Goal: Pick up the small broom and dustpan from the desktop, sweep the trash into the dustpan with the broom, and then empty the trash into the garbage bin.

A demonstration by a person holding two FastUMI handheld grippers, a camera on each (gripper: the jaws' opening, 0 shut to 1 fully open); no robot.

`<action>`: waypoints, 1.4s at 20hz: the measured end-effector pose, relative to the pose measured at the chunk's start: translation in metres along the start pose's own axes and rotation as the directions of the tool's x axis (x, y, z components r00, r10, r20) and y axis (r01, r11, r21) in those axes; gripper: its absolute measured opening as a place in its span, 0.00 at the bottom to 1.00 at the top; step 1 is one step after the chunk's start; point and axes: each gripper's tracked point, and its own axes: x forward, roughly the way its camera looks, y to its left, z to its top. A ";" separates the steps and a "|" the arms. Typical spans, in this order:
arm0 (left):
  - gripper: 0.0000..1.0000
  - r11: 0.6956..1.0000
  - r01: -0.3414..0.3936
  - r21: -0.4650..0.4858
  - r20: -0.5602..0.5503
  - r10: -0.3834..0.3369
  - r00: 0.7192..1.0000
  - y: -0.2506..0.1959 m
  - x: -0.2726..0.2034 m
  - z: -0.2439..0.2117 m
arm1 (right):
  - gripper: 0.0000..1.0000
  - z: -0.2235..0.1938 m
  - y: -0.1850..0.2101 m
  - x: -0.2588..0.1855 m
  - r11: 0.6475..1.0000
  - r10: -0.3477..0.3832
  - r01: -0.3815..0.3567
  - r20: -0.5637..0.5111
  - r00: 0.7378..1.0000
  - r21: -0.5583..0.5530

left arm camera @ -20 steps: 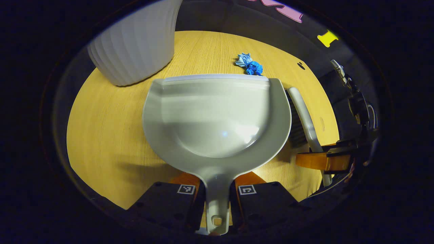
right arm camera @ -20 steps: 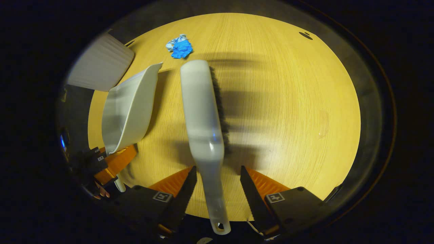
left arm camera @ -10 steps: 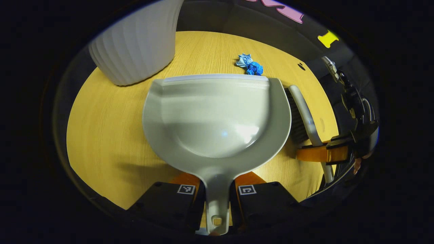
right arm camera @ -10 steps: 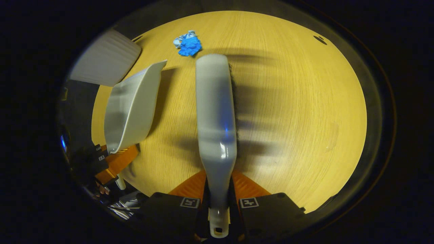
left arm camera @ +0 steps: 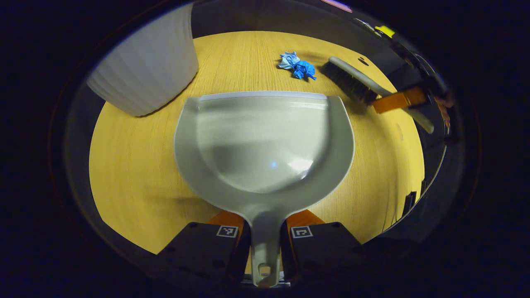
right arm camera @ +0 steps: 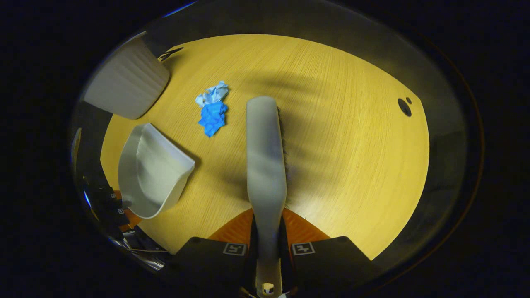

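Left gripper view: my left gripper (left arm camera: 266, 238) pinches the handle of the grey dustpan (left arm camera: 265, 145), both fingers pressed against its sides, with the pan spreading out straight ahead over the wooden worktop (left arm camera: 132, 165). Just beyond the pan's front lip, slightly to the right, lies the crumpled blue trash (left arm camera: 297, 68). Farther right, the small broom (left arm camera: 352, 80) reaches in with its dark bristles near the trash, its handle clamped in the other gripper, beside which part of a hand (left arm camera: 445, 109) shows at the edge. A white ribbed garbage bin (left arm camera: 145, 74) stands on the worktop at the upper left, apart from the pan.

In the right gripper view, my right gripper (right arm camera: 267, 244) is closed on the broom (right arm camera: 265, 153) handle, which runs straight ahead from between the fingers, bristles on its right side. The blue trash (right arm camera: 212, 109) sits just left of the broom's head, not touching it. The dustpan (right arm camera: 153, 171) is lower left, its open mouth facing the trash, and the garbage bin (right arm camera: 124, 82) stands beyond it at the worktop's (right arm camera: 352, 145) far-left edge.
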 end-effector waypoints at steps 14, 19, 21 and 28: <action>0.30 0.988 -0.095 0.124 -0.123 0.110 0.986 0.024 0.001 0.021 | 0.25 0.148 0.005 0.043 0.855 -0.032 0.030 0.005 0.999 -0.518; 0.30 0.982 -0.094 0.165 -0.096 0.111 0.989 0.025 0.001 0.026 | 0.25 0.104 0.053 0.039 0.740 0.029 -0.095 -0.110 0.994 -0.665; 0.30 0.975 -0.092 0.204 -0.076 0.110 0.991 0.026 0.003 0.025 | 0.26 0.065 0.083 0.028 0.733 0.115 -0.217 -0.198 0.974 -0.645; 0.30 0.974 -0.043 0.223 -0.008 0.046 0.999 0.024 0.003 0.022 | 0.25 0.031 0.107 0.000 0.767 0.240 -0.339 -0.248 0.939 -0.544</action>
